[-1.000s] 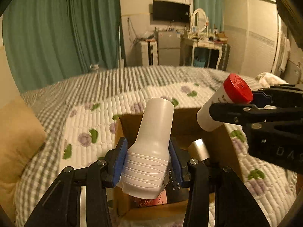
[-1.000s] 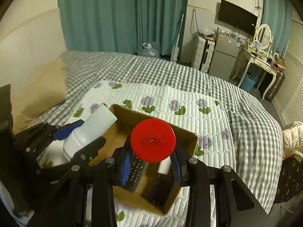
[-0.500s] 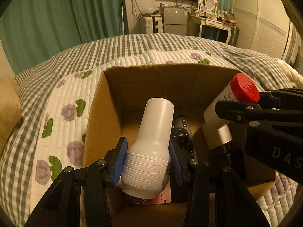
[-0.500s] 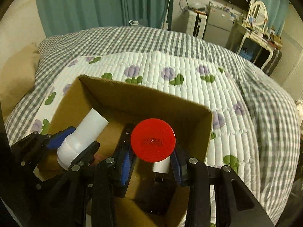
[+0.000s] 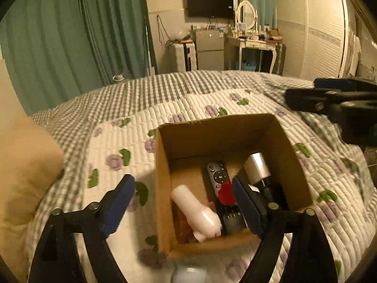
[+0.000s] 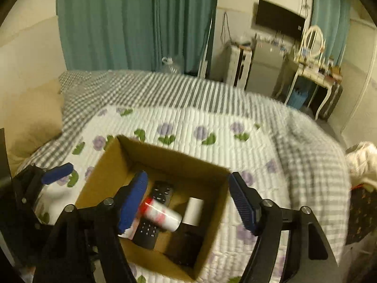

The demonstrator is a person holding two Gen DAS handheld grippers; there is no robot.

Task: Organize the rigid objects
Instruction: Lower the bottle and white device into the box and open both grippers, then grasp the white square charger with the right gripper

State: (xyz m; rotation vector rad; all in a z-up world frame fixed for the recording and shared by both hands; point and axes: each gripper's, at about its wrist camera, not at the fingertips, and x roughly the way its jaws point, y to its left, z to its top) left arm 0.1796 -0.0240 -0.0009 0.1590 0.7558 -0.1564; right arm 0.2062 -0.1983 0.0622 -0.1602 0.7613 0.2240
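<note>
An open cardboard box [image 5: 162, 165] [image 6: 99, 174] sits on the quilted bed. Inside lie a white bottle [image 5: 196, 208], a black remote [image 5: 218, 173] [image 6: 161, 192], a red-capped white bottle [image 6: 160, 214] with its red cap showing in the left wrist view [image 5: 226, 192], and a silver-capped dark bottle [image 5: 256, 167] [image 6: 193, 210]. My left gripper [image 5: 182, 202] is open and empty above the box's near left part. My right gripper [image 6: 187, 200] is open and empty above the box; it also shows in the left wrist view [image 5: 329, 99], and the left gripper shows in the right wrist view [image 6: 56, 169].
The box rests on a white floral quilt [image 5: 132, 136] over a grey checked bedspread [image 6: 165, 87]. A tan pillow [image 5: 26, 160] lies at the left. A small white object [image 5: 188, 272] lies in front of the box. Green curtains, a fridge and a dressing table stand beyond the bed.
Both grippers have opened and lifted back from the box. The white bottle and the red-capped bottle have been let go and now lie inside the box.
</note>
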